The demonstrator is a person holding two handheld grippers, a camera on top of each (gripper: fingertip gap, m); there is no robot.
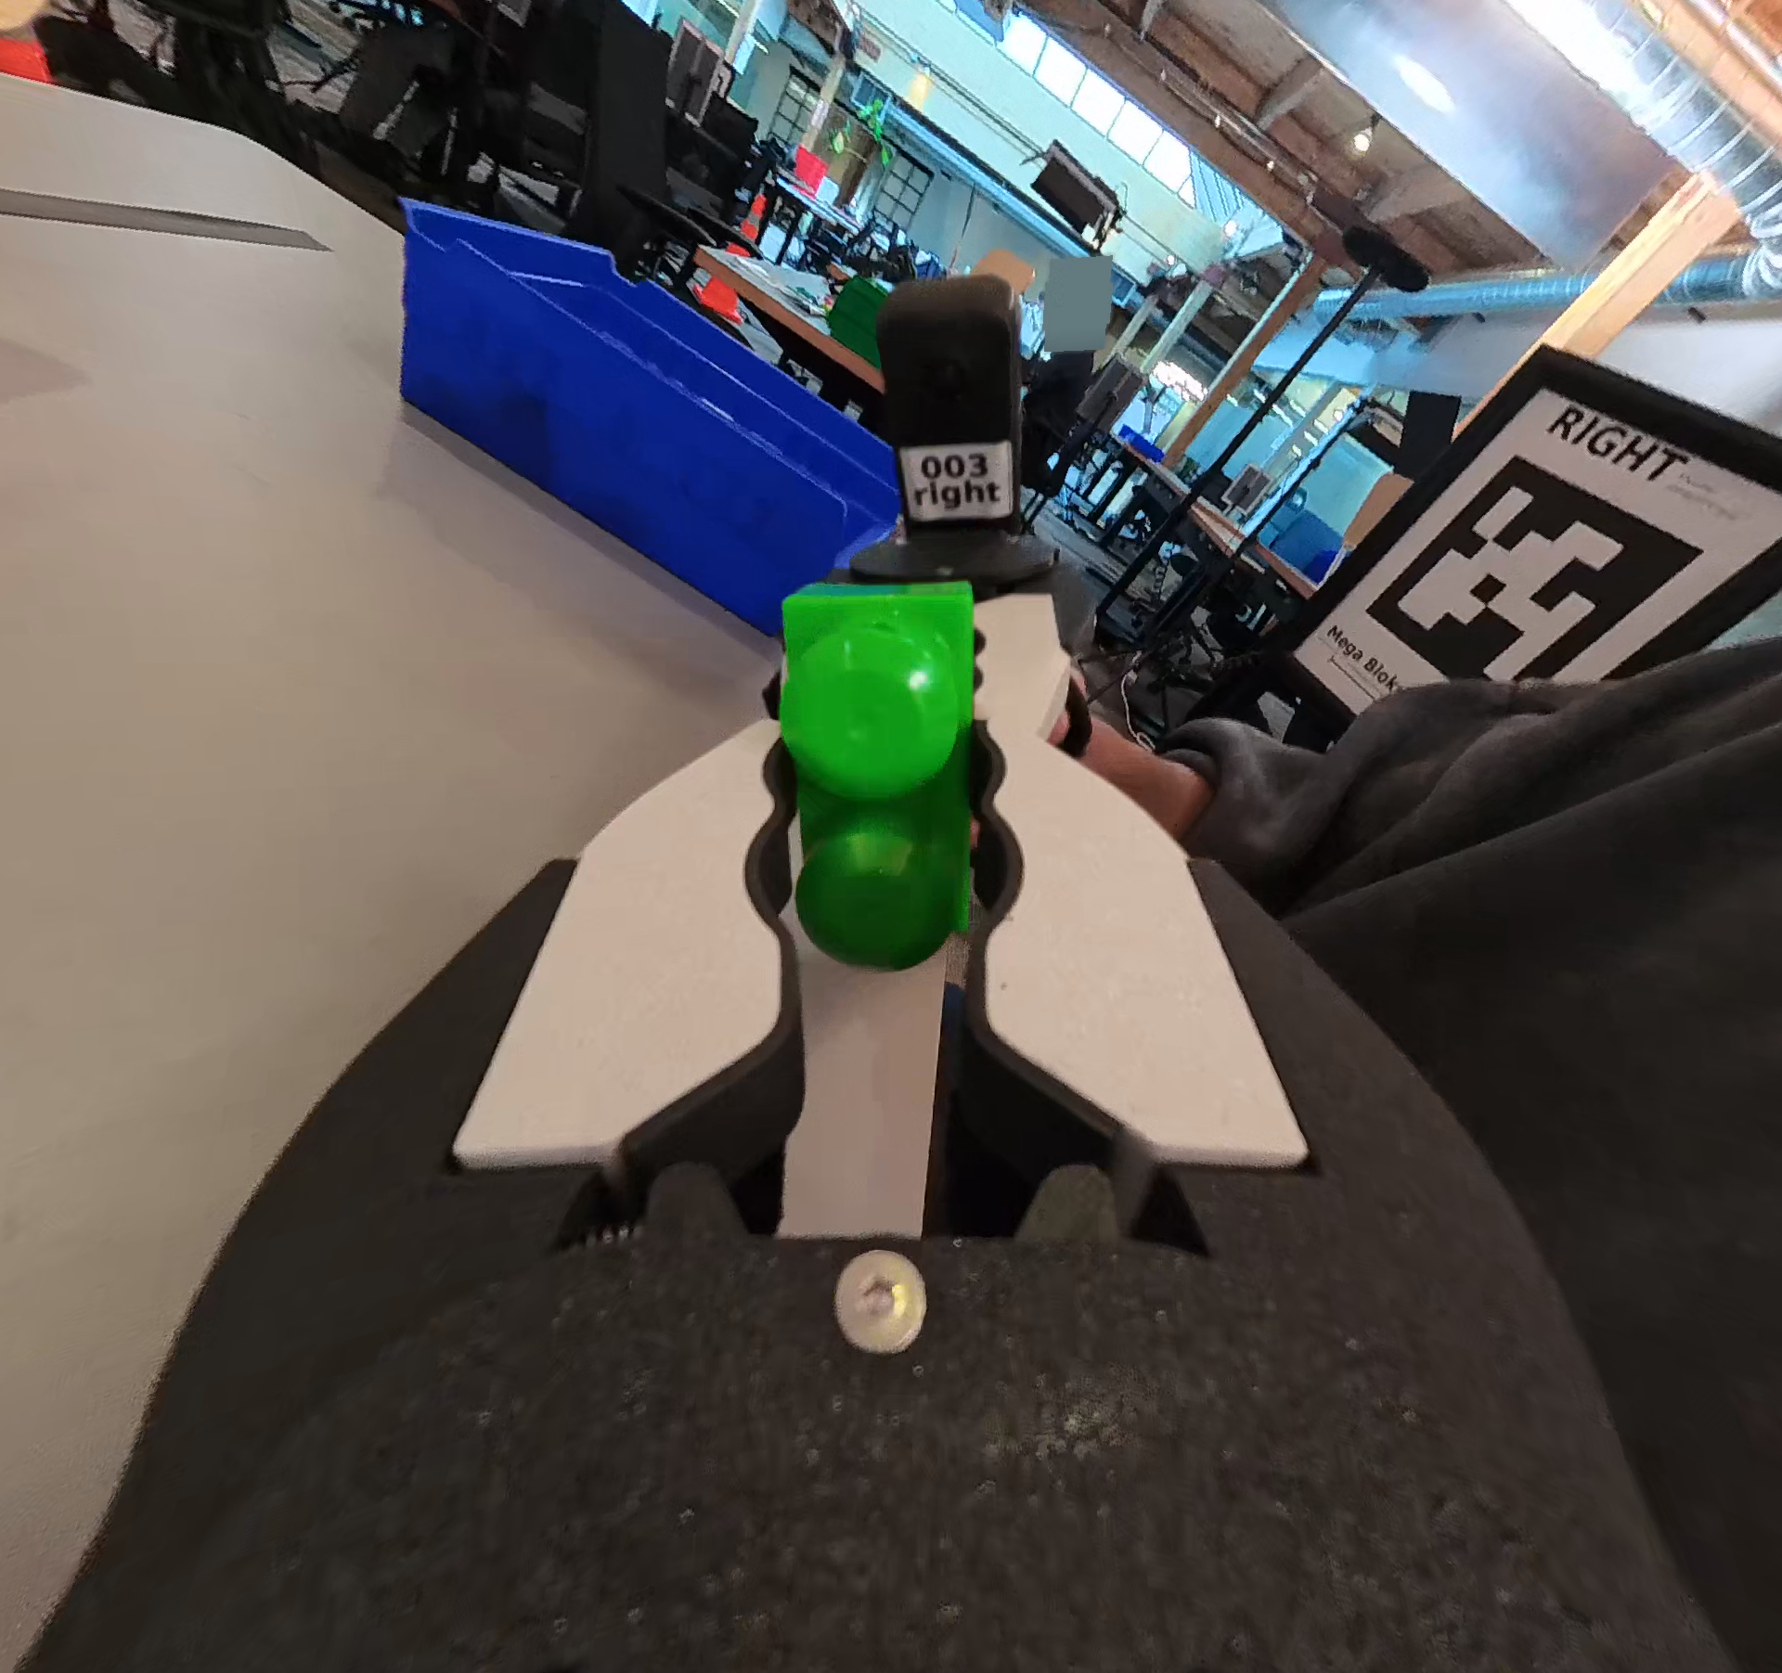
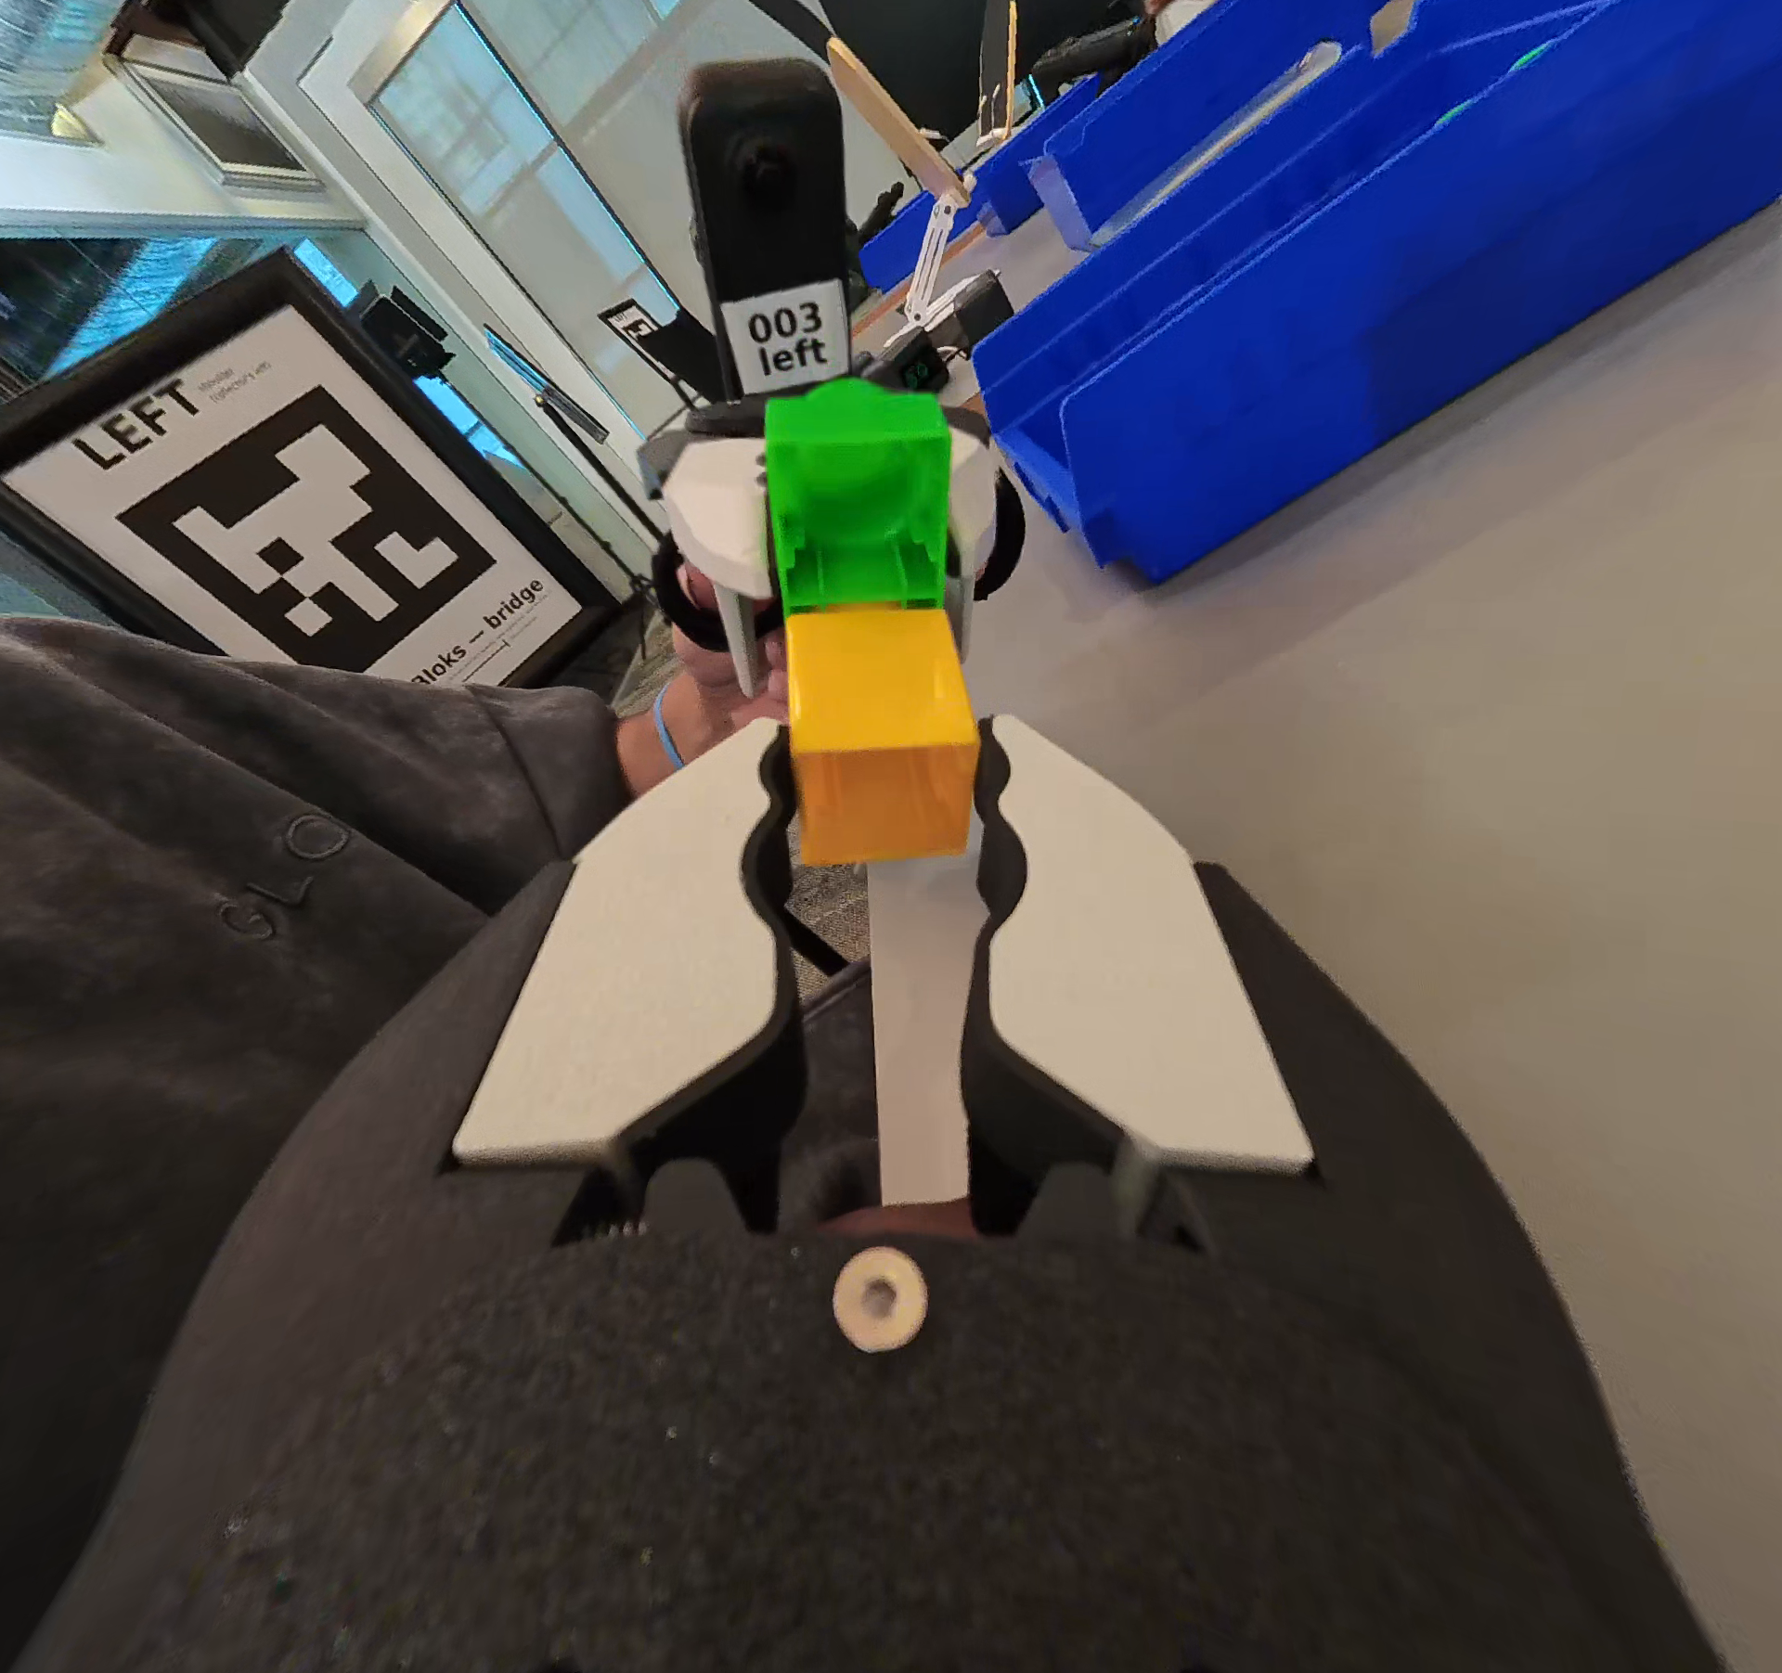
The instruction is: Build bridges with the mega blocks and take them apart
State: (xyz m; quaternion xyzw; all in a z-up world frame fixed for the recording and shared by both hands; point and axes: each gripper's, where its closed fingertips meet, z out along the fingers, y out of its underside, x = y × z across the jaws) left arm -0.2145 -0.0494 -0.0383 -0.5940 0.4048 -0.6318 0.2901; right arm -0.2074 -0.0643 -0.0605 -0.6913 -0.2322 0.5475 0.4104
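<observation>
Your left claw (image 1: 882,817) is clamped on the green block (image 1: 877,778), its two white fingers (image 1: 675,942) pressed against the block's sides. The block's two round studs point back toward the left wrist camera, one above the other. Beyond it you see the other claw facing you, its white finger reaching in just beside the green block's far end, with your hand (image 1: 1128,759) and dark grey sleeve (image 1: 1446,807) behind it.

Your right claw (image 2: 882,788) is closed around the yellow block (image 2: 877,740), gripping it near the fingertips. The green block (image 2: 853,508) sits directly against the yellow block's far side, its hollow underside turned toward the right wrist camera, so the two blocks are touching; whether they are fully pressed together cannot be told. Both blocks are held up in the air, above the edge of the grey desk (image 2: 1350,759).

Farther out, a blue bin (image 1: 617,412) rests on the desk to the left in the left wrist view, and several blue bins (image 2: 1350,325) line the desk in the right wrist view. A framed marker board (image 2: 289,508) stands near your sleeve, and another (image 1: 1543,547) on the opposite side.
</observation>
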